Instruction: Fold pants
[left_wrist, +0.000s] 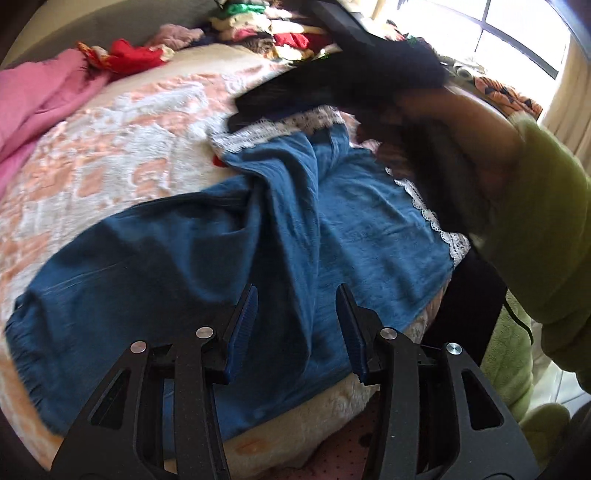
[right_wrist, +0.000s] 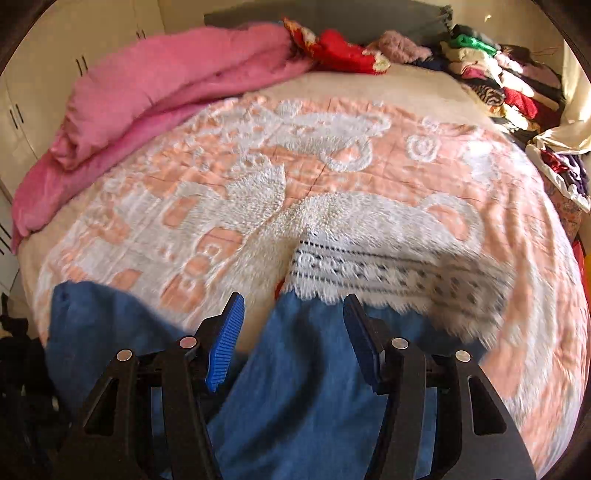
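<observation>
**Blue pants spread on the bed, both grippers open above them**

The blue pants lie spread across a peach-and-white bedspread on the bed, wrinkled along a raised fold that runs up the middle. Their legs end in white lace trim; a gathered edge of the fabric sits at the lower left of the left wrist view.

The left gripper hovers over the pants with its jaws spread wide and nothing between them. Seen from its camera, the central fold of blue cloth runs up through the gap between the jaws, and the fabric extends to both sides beyond them. Whether the blue pads touch the cloth cannot be told.

The right gripper also has its jaws wide apart and empty. In the right wrist view one pant leg passes between the jaws, with the lace hem just past the fingertips, blurred. A second patch of blue fabric lies to the left of the jaws, with bare bedspread between the two.

In the left wrist view the right gripper appears as a dark, blurred shape over the far lace hem, held by a hand in a green sleeve.

A pink blanket lies along the far left side of the bed, and a pile of clothes sits at the far right corner.
</observation>
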